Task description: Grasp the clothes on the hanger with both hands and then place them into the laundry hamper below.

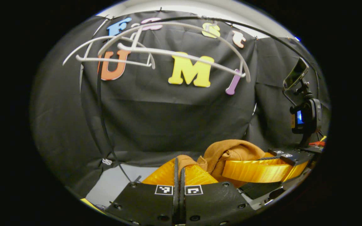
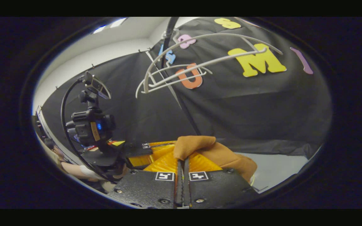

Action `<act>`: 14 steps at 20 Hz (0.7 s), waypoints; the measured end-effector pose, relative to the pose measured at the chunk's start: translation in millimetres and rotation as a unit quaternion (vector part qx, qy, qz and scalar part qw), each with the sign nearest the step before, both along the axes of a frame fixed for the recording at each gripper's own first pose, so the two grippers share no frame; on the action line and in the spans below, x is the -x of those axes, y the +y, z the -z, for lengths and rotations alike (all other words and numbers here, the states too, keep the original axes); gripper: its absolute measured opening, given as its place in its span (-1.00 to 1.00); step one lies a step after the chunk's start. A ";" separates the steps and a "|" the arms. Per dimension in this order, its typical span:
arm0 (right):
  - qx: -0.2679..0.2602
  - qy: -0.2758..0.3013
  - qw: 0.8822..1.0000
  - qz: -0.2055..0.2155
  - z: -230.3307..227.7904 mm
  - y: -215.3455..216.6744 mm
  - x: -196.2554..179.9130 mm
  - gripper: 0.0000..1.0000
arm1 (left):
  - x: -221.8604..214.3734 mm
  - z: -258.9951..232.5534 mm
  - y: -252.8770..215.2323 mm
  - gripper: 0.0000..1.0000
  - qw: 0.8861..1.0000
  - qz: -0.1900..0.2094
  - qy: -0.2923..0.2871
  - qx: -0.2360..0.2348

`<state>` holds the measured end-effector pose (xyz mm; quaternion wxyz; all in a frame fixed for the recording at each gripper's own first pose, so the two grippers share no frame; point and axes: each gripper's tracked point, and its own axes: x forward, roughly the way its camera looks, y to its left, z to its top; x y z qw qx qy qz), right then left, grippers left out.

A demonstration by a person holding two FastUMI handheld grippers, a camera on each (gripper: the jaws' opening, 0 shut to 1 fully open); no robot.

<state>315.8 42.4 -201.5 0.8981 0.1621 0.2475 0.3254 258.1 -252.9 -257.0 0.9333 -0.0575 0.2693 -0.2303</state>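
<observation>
Pinched between the left claw's [image 1: 179, 171] closed fingers, a fold of tan-brown fabric clothing [image 1: 231, 152] bunches up just ahead of the camera, low against the black booth wall. In the right gripper view the right claw [image 2: 182, 168] is likewise clamped on the same garment [image 2: 212, 150], its fingers pressed together over the cloth and levelled forward. Both claws sit side by side, the cloth bridging them. Overhead, well apart from the garment, white plastic hangers [image 1: 168, 53] dangle bare from a dark rail; they also appear in the right gripper view [image 2: 181, 69]. A person's forearm [image 2: 77, 171] shows low at that view's left edge.
</observation>
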 end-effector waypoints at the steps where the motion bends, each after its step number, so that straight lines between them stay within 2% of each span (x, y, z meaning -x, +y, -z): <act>1: 0.009 0.018 1.000 0.001 15.8 -0.8 5.0 -0.91 | 5.1 18.8 -3.6 -1.00 1.000 0.000 0.012 -0.001; 5: 0.057 0.084 0.995 0.008 86.7 -6.3 22.7 -0.91 | 37.4 84.9 -6.2 -1.00 0.998 0.008 0.058 -0.021; 10: 0.119 0.160 0.980 0.008 164.1 -3.2 38.9 -0.92 | 72.7 151.8 -3.3 -1.00 0.992 -0.002 0.124 -0.033; 14: 0.143 0.203 0.969 0.015 183.7 11.2 39.9 -0.92 | 98.7 184.8 11.4 -1.00 0.985 -0.013 0.165 -0.059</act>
